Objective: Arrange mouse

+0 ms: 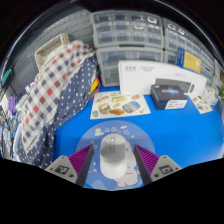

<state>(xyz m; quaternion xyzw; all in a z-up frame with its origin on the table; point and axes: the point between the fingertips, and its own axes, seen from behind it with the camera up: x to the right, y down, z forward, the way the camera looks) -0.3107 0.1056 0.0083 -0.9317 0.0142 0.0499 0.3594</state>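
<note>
White mouse [114,153] between open tongs [113,160]

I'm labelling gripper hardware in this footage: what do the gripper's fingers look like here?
The gripper shows two fingers, pale grey on their outer faces, each bearing a magenta pad with darker diagonal stripes on its inner face. No cables, printed markings, hand or sleeve are in view.

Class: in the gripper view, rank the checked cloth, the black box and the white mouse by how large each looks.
1. Checked cloth, clearly largest.
2 and 3. White mouse and black box look alike; the mouse sits between the open jaws, nearest the camera, so their order is unsure.
</note>
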